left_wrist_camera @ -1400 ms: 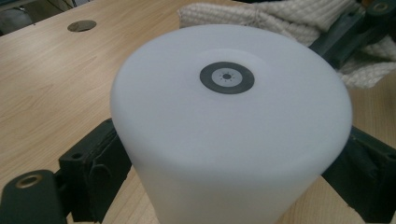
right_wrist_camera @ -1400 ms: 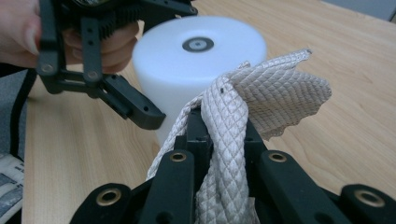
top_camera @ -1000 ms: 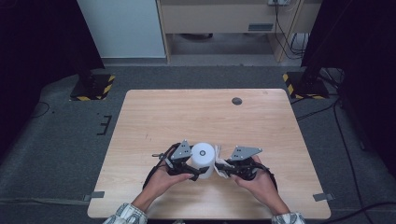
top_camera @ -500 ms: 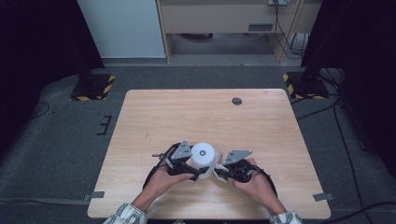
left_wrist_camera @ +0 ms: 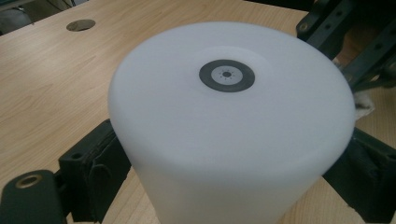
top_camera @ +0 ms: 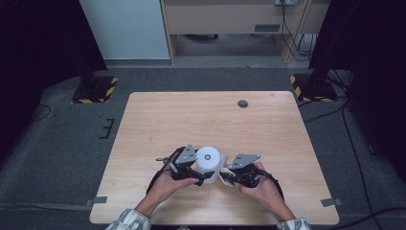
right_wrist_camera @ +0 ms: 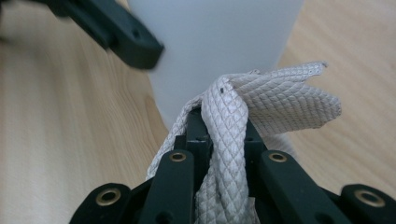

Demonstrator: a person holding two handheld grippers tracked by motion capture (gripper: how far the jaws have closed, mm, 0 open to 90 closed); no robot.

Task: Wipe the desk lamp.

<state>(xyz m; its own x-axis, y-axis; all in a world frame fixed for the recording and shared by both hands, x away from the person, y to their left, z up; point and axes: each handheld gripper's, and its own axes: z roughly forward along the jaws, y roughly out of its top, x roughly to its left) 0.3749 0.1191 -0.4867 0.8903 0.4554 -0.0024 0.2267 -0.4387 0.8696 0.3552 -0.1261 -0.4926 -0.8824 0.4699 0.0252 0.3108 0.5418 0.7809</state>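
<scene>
We're looking down from high over the table [top_camera: 158, 124]. Both gripper views are sitting very close, facing the white cylinder [left_wrist_camera: 229, 140], which we're seeing in all three.

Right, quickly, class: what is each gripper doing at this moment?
Left gripper: jaws closed around the white cylinder.
Right gripper: jaws closed on a folded cloth, beside the cylinder.
</scene>
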